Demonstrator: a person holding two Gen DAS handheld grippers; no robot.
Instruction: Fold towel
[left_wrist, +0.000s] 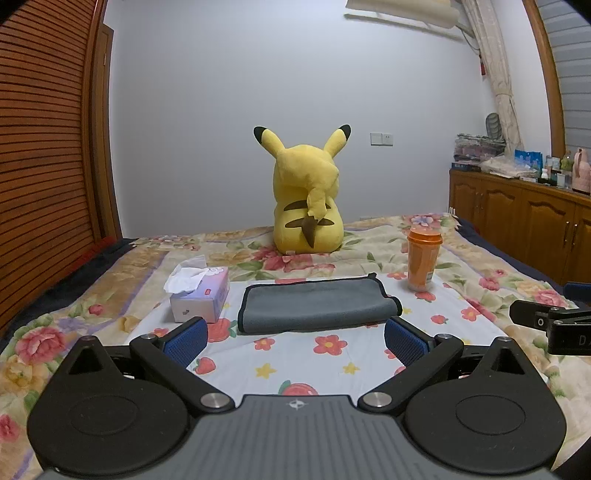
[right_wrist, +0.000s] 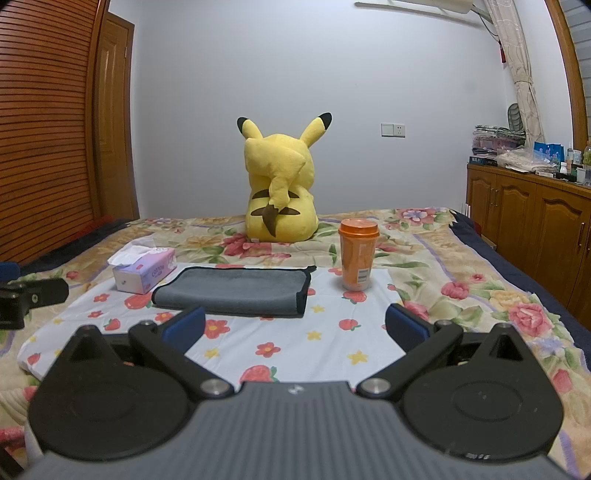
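Note:
A grey towel with black trim (left_wrist: 314, 306) lies folded flat on a white flowered cloth (left_wrist: 303, 362) on the bed. It also shows in the right wrist view (right_wrist: 236, 290). My left gripper (left_wrist: 295, 338) is open and empty, held just in front of the towel's near edge. My right gripper (right_wrist: 295, 326) is open and empty, in front of the towel and a little to its right. Both have blue pads. Part of the right gripper's body (left_wrist: 554, 323) shows at the right edge of the left wrist view.
A tissue box (left_wrist: 199, 295) stands left of the towel. An orange lidded cup (left_wrist: 423, 258) stands to its right. A yellow plush toy (left_wrist: 306, 199) sits behind. A wooden cabinet (right_wrist: 535, 225) lines the right wall, a slatted wardrobe (left_wrist: 44, 166) the left.

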